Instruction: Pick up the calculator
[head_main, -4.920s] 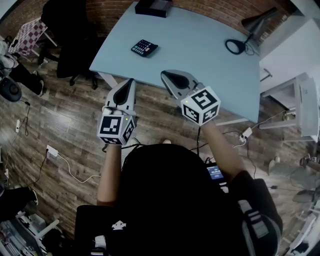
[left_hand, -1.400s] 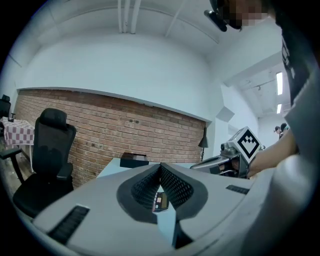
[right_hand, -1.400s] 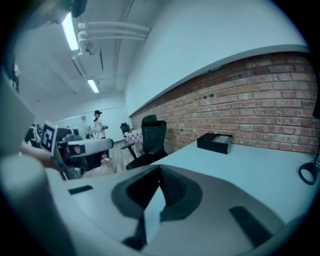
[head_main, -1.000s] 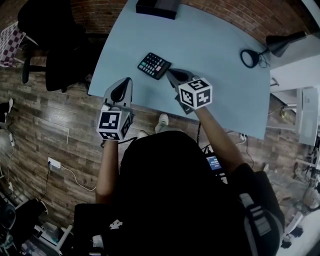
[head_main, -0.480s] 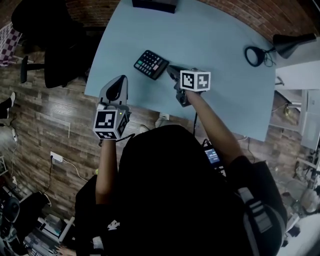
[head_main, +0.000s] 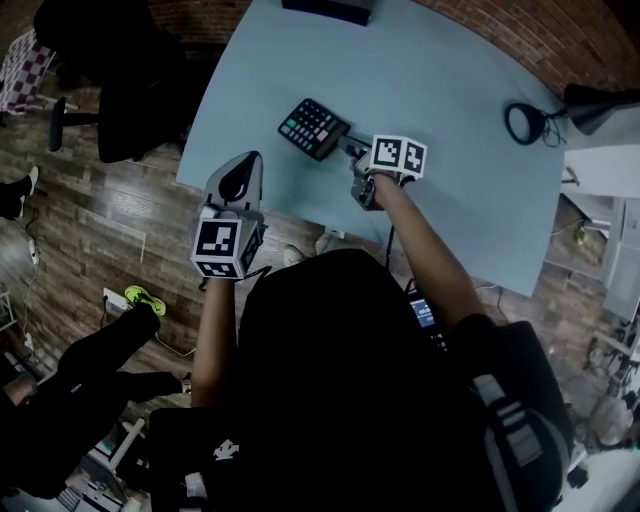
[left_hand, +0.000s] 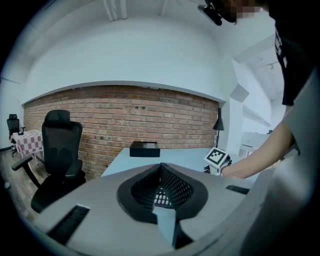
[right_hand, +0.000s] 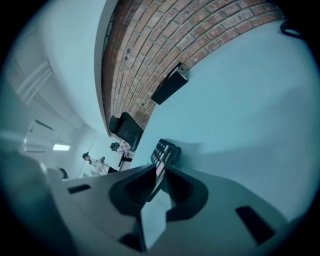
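Forward goes the right gripper: a second ago its tips were just short of the calculator, and now they are on the corner nearest the person. From the right gripper view, its jaws are drawn in to a narrow slit, with the calculator's edge caught between the pads and the rest of the keypad sticking out past the tips. The calculator sits on the pale blue table, near the edge closest to the person, at about 11 o'clock from the right gripper's marker cube.

The left gripper hangs at the table's near left corner, at about 8 o'clock from the calculator and apart from it. Its pads are pressed together and grip nothing.

Someone in dark clothes with a bright green shoe has come onto the wooden floor at 8 o'clock, where nobody stood half a second ago.

At 12 o'clock, on the far edge of the table, lies a flat black box. A black desk lamp stands at 2 o'clock, well apart from the calculator. A black office chair is off the table at 10 o'clock, in front of the brick wall.
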